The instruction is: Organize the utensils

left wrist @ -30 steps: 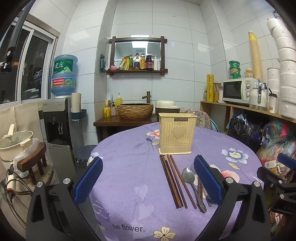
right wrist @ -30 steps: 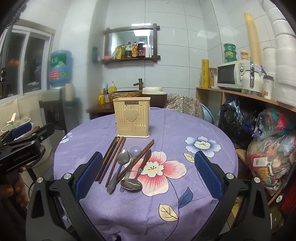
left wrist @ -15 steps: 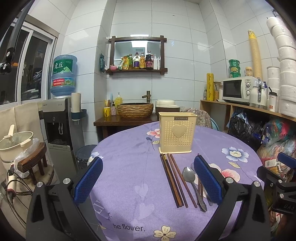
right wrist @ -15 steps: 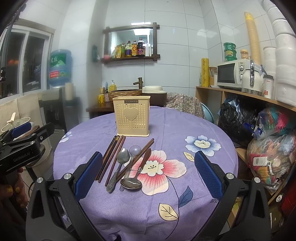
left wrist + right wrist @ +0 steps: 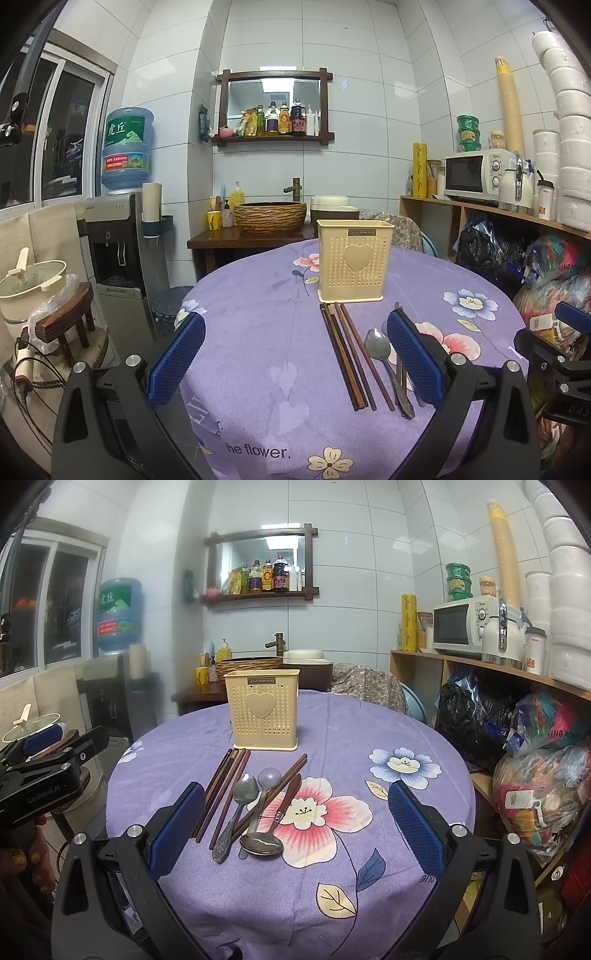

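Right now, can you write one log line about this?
left hand-held gripper: open | right hand-held gripper: open | chopsticks, spoons: on table | holder: upright

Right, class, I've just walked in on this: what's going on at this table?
A person holds a two-finger gripper in each hand over a round table with a purple floral cloth. Both the left gripper and the right gripper have their jaws wide open and hold nothing. Dark wooden chopsticks, metal spoons and a wood-handled spoon lie loose on the cloth in front of a cream perforated utensil holder, which stands upright. No utensil has been picked up yet.
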The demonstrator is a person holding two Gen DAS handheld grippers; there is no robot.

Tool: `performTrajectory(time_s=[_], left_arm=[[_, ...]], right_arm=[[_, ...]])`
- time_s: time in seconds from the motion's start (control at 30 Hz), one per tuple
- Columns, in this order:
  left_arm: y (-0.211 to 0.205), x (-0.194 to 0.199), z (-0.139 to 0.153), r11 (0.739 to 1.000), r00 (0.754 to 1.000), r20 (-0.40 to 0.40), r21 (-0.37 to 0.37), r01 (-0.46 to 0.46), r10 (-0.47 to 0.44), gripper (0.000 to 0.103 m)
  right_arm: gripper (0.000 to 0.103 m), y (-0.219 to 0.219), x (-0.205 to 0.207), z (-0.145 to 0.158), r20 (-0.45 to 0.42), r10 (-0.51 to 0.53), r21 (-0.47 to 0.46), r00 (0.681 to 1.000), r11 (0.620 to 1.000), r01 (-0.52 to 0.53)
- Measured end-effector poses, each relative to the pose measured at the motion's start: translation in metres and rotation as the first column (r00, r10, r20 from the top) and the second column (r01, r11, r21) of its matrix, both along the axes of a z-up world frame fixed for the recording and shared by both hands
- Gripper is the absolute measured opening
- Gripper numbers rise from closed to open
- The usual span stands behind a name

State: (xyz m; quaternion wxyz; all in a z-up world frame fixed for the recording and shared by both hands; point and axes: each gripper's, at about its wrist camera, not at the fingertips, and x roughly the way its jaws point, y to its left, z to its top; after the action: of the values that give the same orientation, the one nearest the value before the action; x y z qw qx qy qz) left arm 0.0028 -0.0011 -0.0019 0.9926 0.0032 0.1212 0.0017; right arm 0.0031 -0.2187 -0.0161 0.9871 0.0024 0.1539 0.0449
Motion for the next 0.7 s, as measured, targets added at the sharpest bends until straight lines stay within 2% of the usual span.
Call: performTrajectory(time_s=[0.7], left_arm=[[0.0017, 0.0004, -0.0038, 1.0, 1.0, -0.006, 0.003, -0.001, 0.001, 0.098]], right_arm=[[0.098, 0.0002, 0.001, -0.0037, -0.012, -0.005, -0.002, 1.0, 1.0, 0.004]])
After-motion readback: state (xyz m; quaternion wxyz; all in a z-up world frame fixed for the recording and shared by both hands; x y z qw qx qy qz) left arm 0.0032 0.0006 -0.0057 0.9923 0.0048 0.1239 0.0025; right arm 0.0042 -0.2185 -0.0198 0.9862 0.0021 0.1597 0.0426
